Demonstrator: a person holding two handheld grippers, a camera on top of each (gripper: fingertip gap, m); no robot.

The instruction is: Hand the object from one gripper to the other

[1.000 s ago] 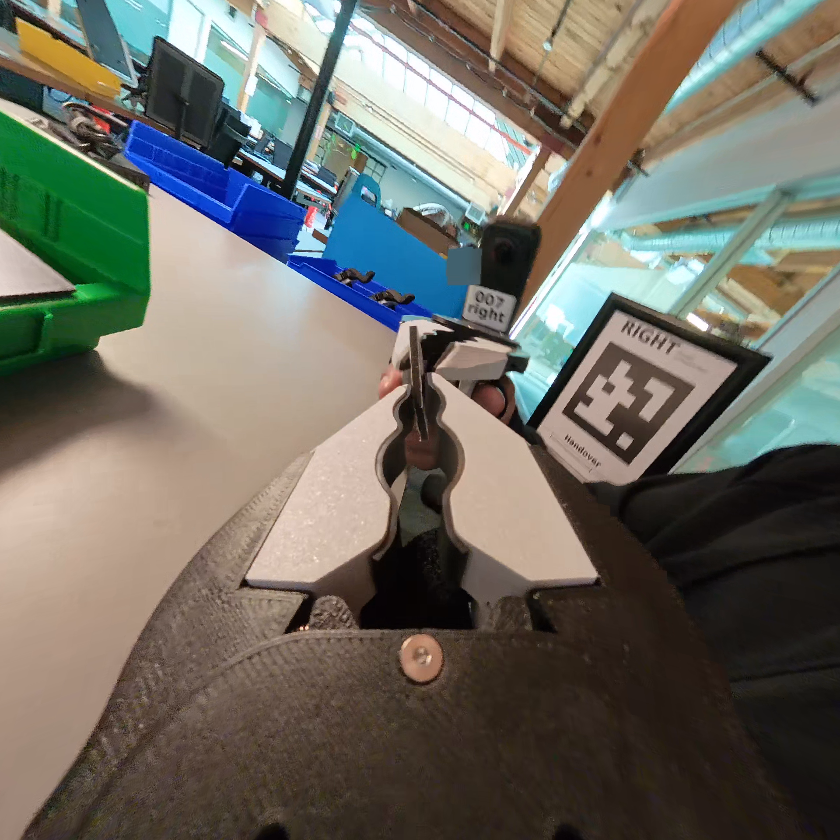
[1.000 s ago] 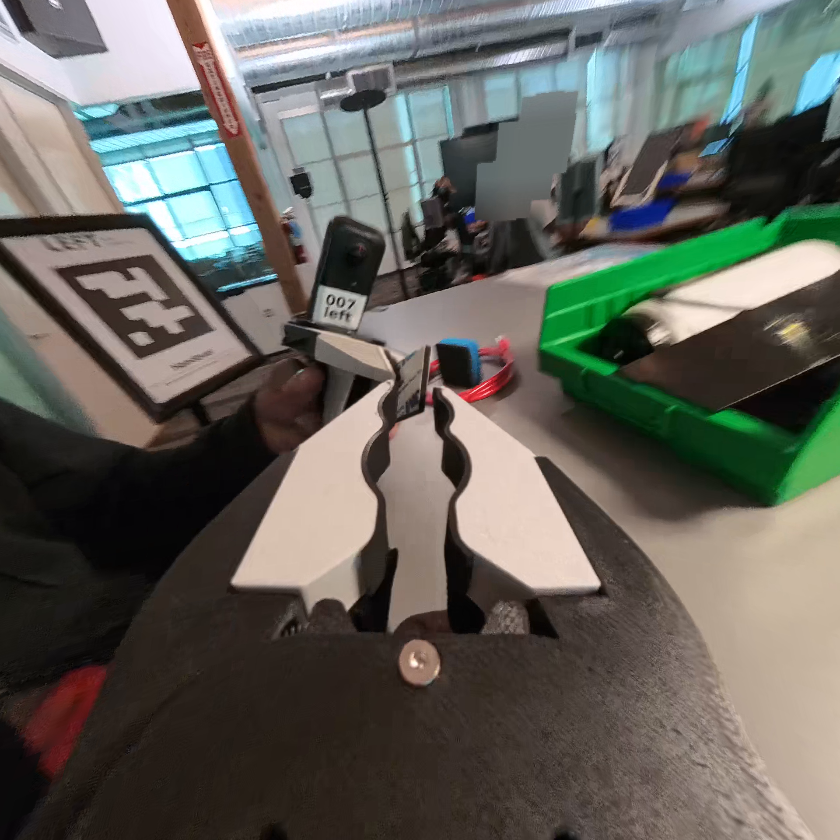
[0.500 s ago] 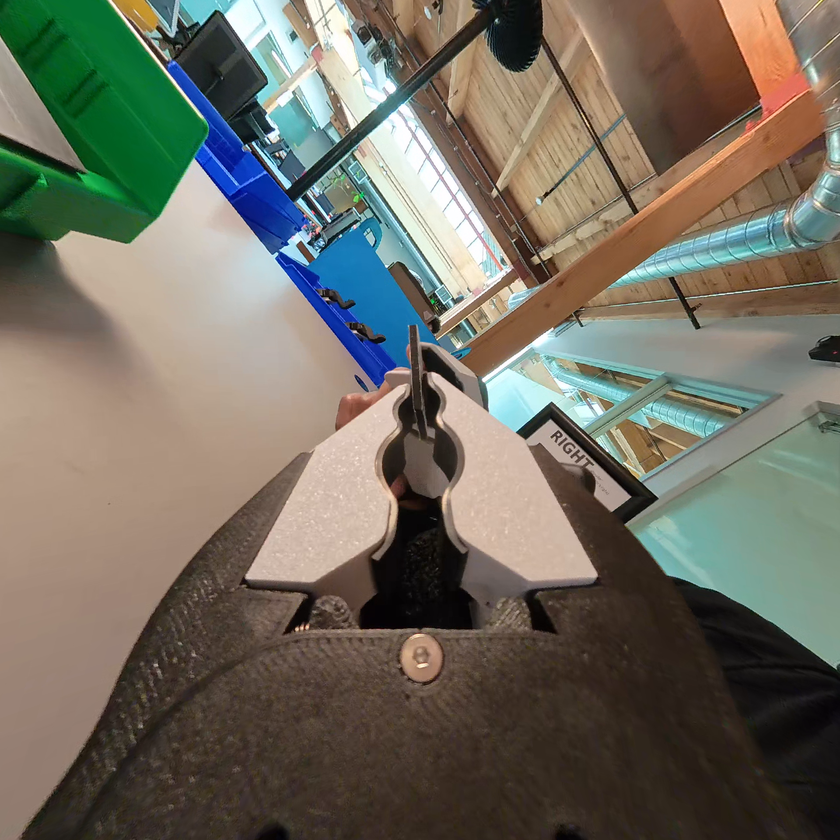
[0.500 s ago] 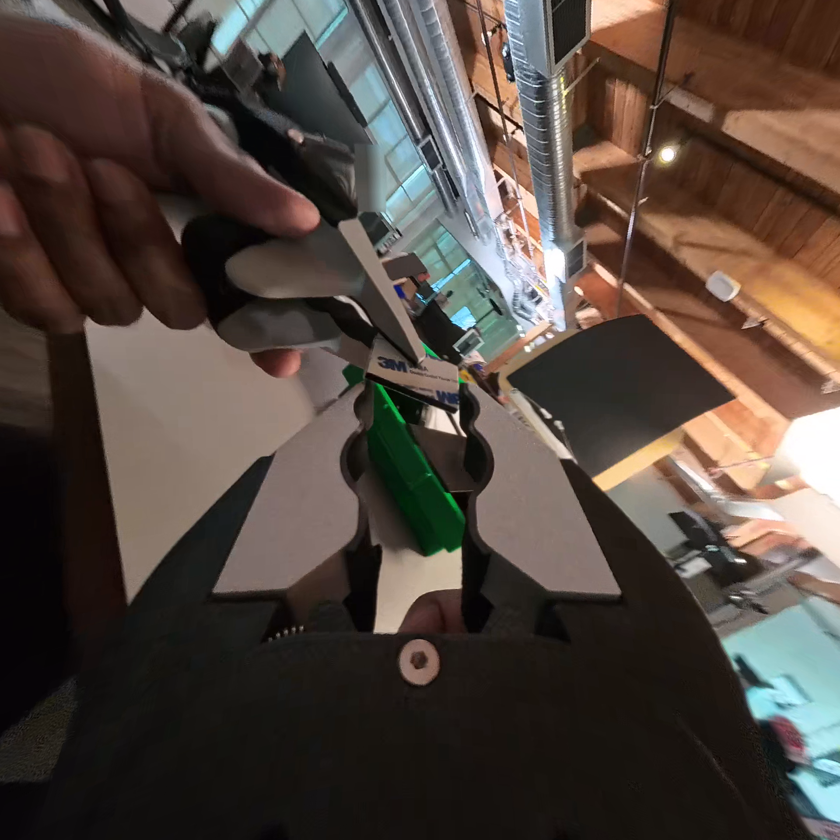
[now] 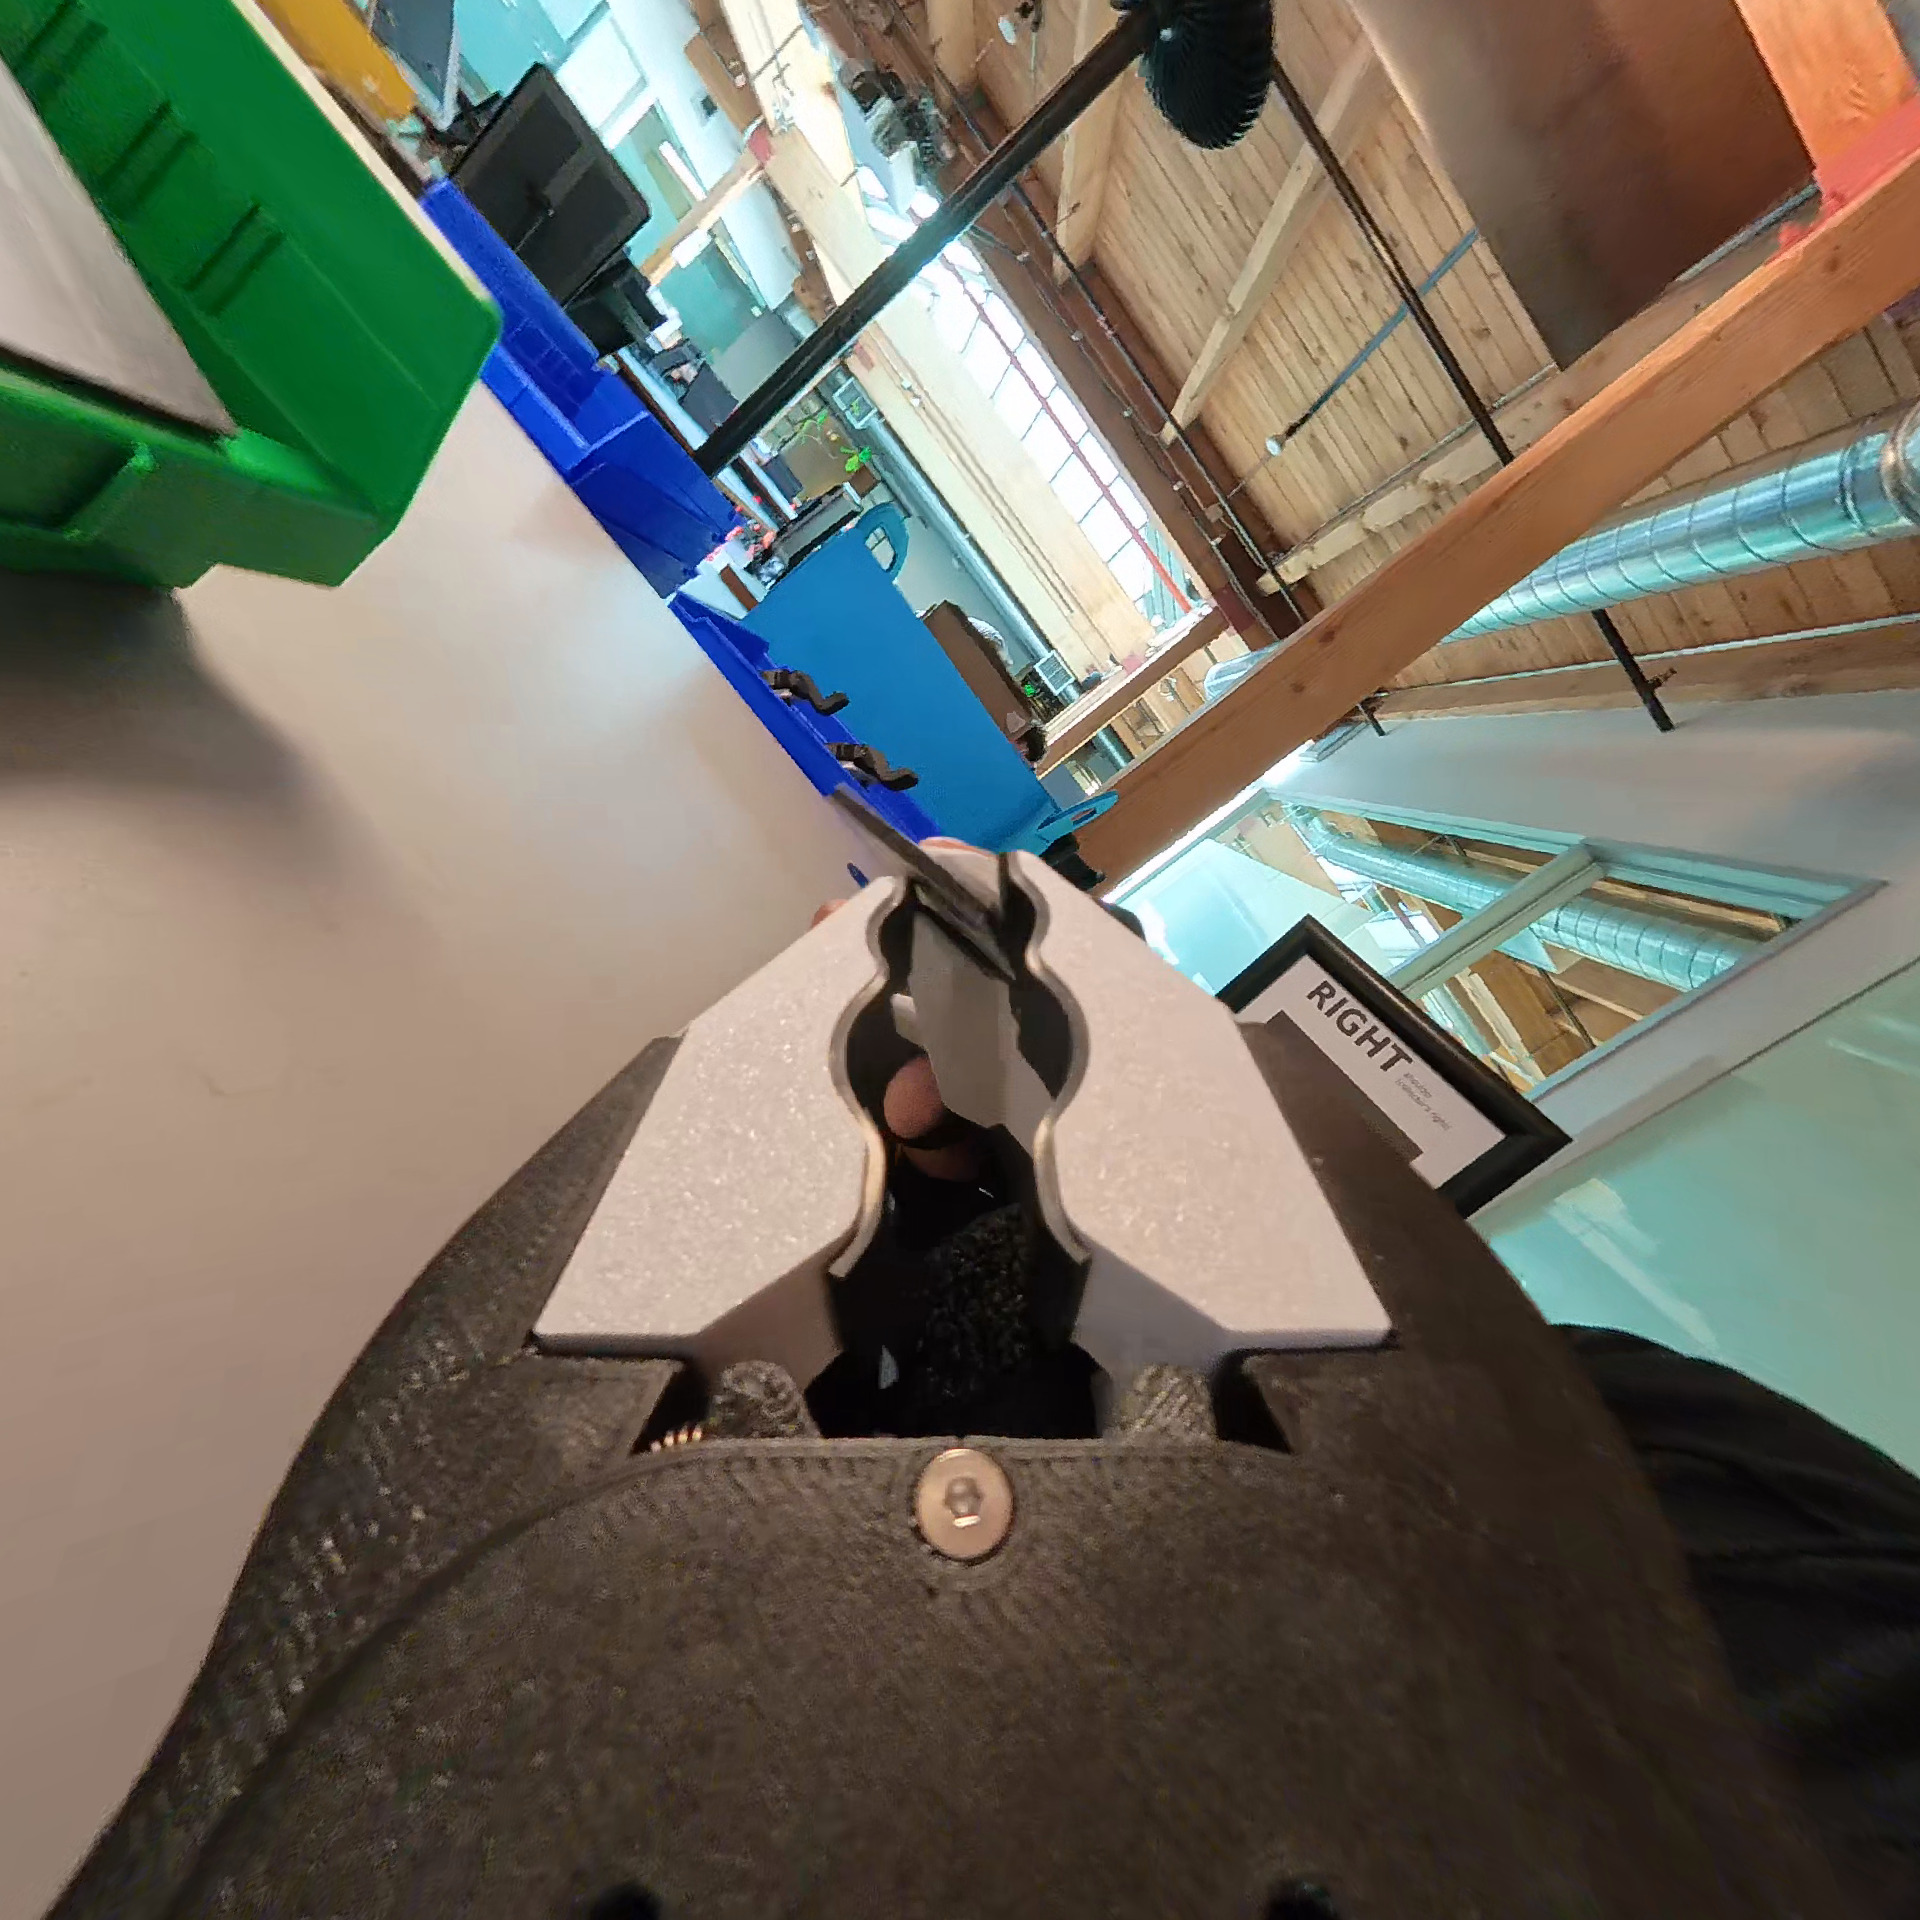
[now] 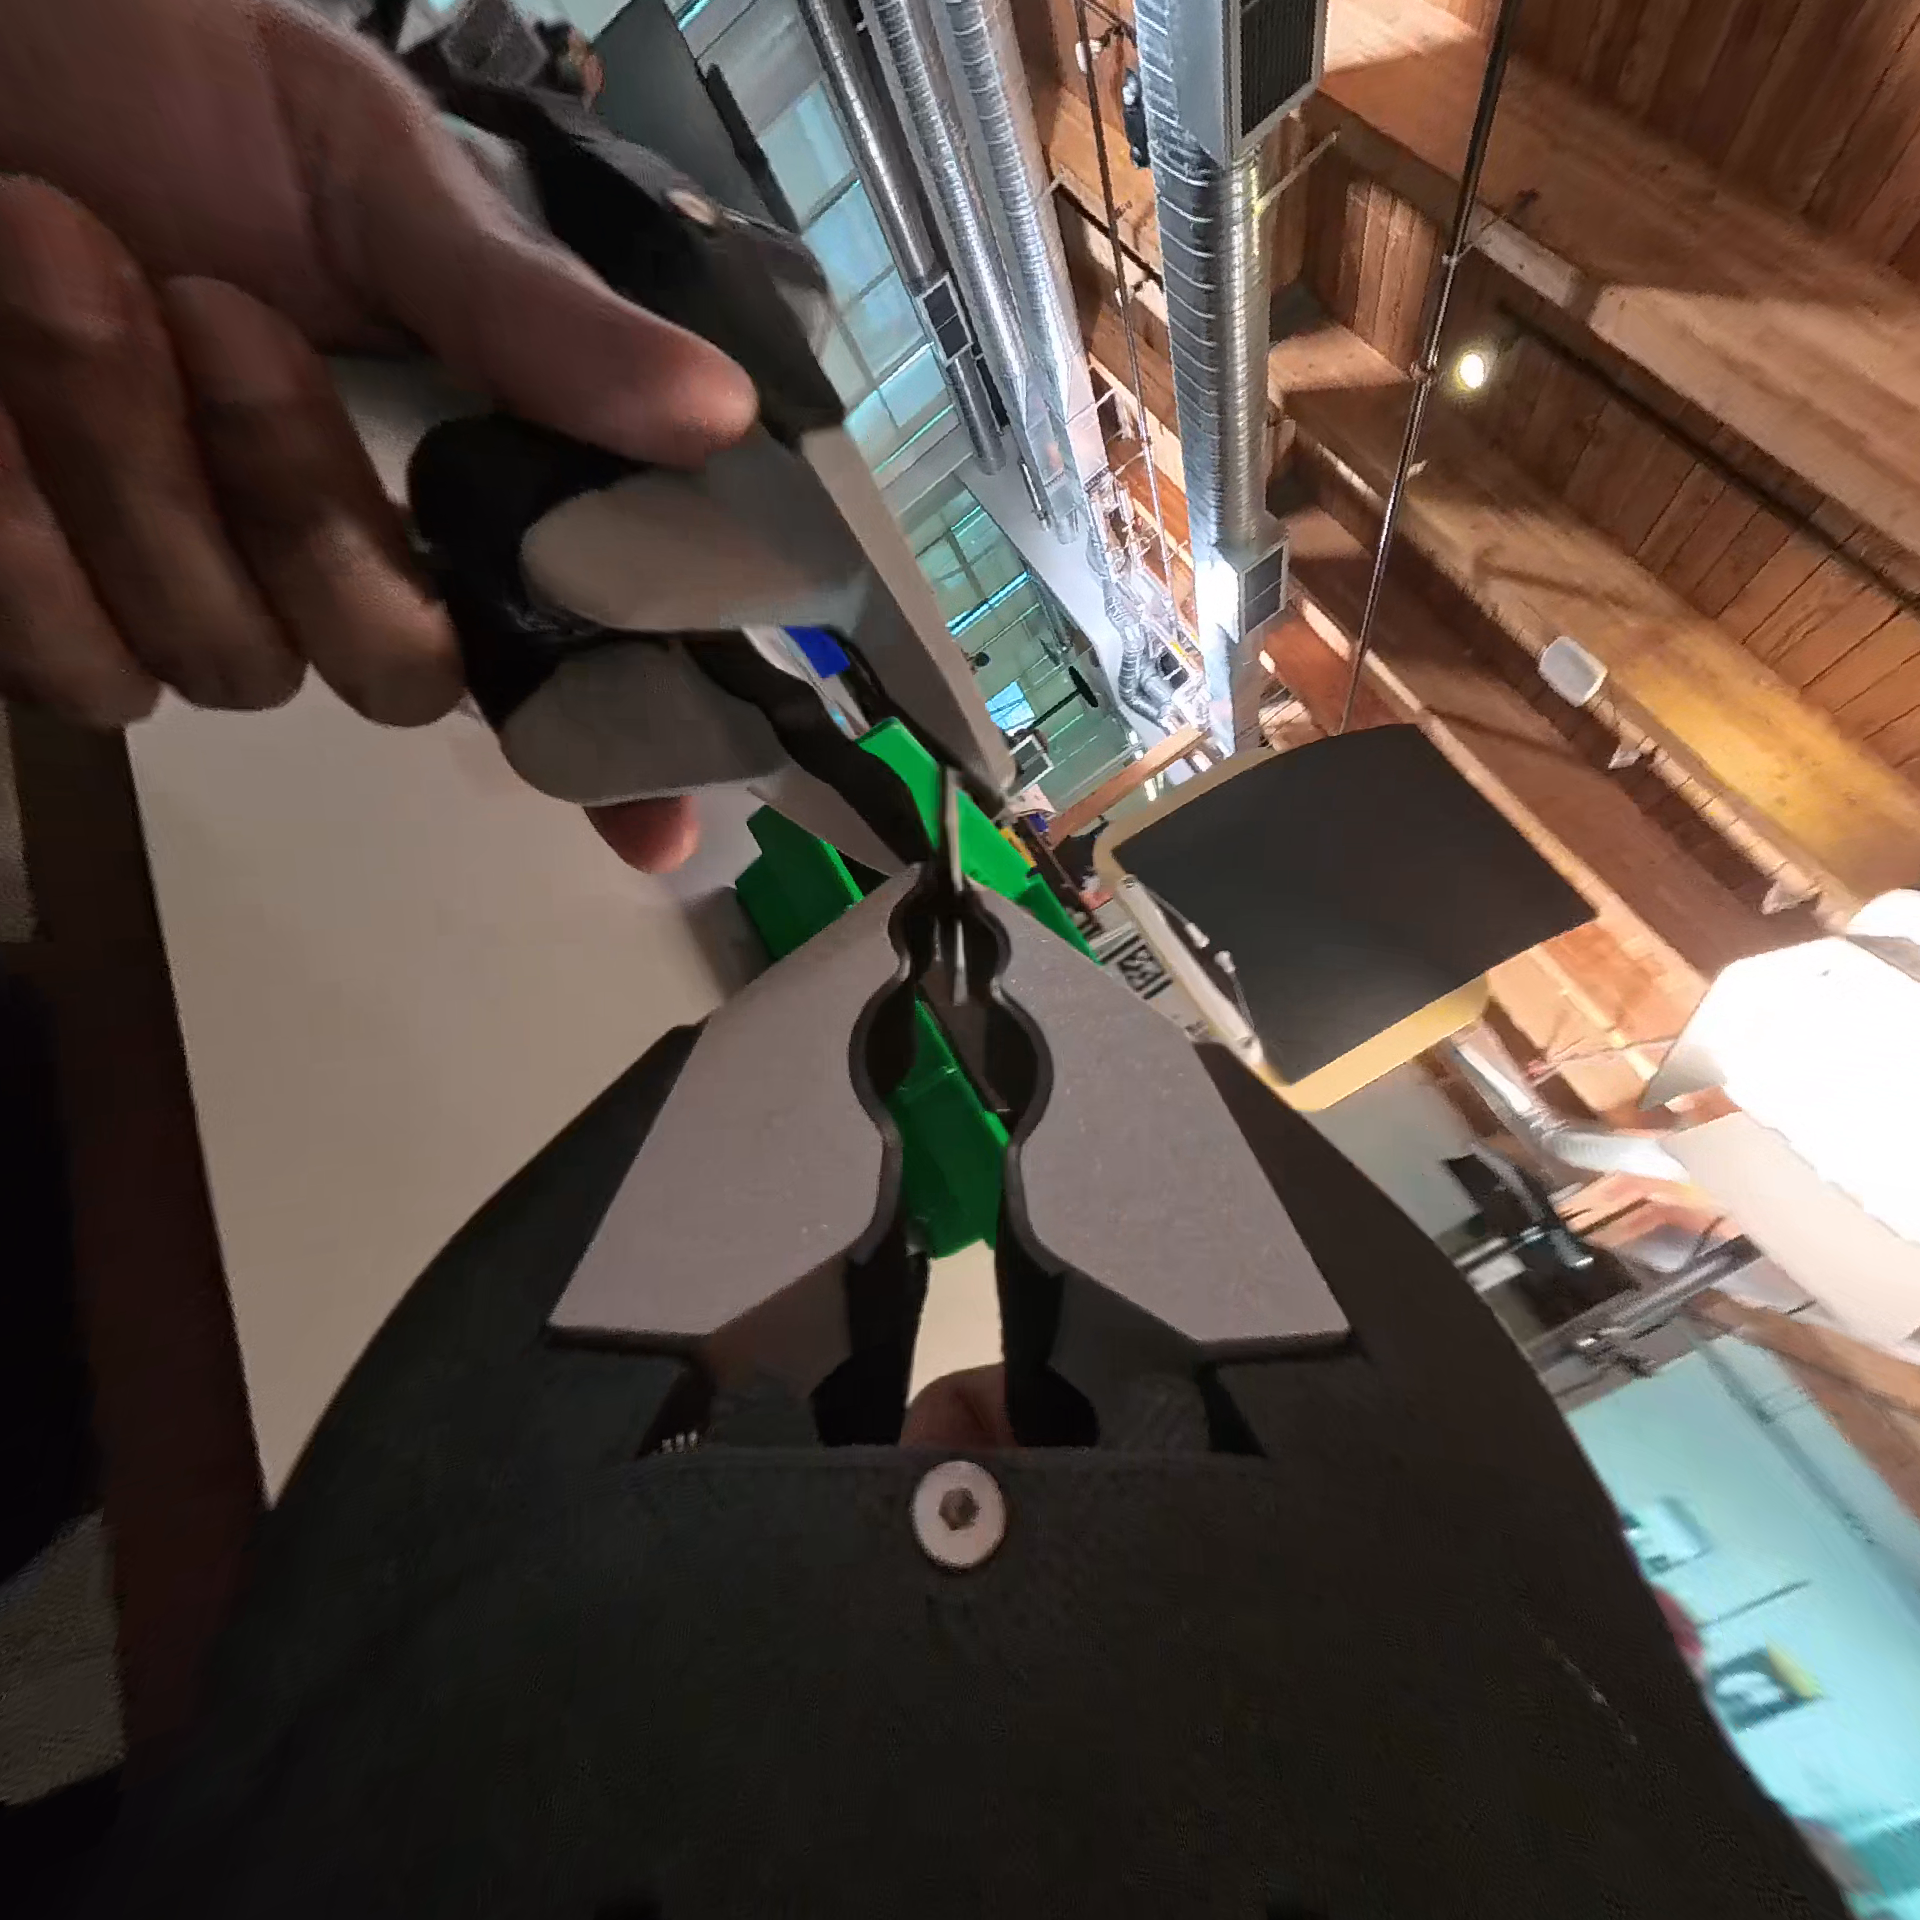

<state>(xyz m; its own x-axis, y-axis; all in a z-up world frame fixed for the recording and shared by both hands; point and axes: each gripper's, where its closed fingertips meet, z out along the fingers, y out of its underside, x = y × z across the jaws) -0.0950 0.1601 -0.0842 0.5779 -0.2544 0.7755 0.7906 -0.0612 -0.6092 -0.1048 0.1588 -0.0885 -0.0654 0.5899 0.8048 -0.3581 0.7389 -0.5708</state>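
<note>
We hold the thin flat card [image 6: 951, 831] edge-on between both tools above the grey worktop [image 5: 312, 831]. In the right wrist view our right tool [image 6: 948, 894] has its grey fingers [image 6: 769, 1122] drawn together at the tips, clamped on the lower edge of the card. Just above it, the left tool [image 6: 940, 790], gripped by a bare hand [image 6: 239, 416], meets the card's upper part with its tips pinched on it. In the left wrist view the left tool [image 5: 951, 899] is nearly closed, and the card [image 5: 914, 862] sits tilted in its tips, with a finger of the right tool showing through the gap behind. A green bin [image 5: 208, 312] rests on the worktop well apart, and a framed marker sign [image 5: 1382, 1081] stands to the right.
</note>
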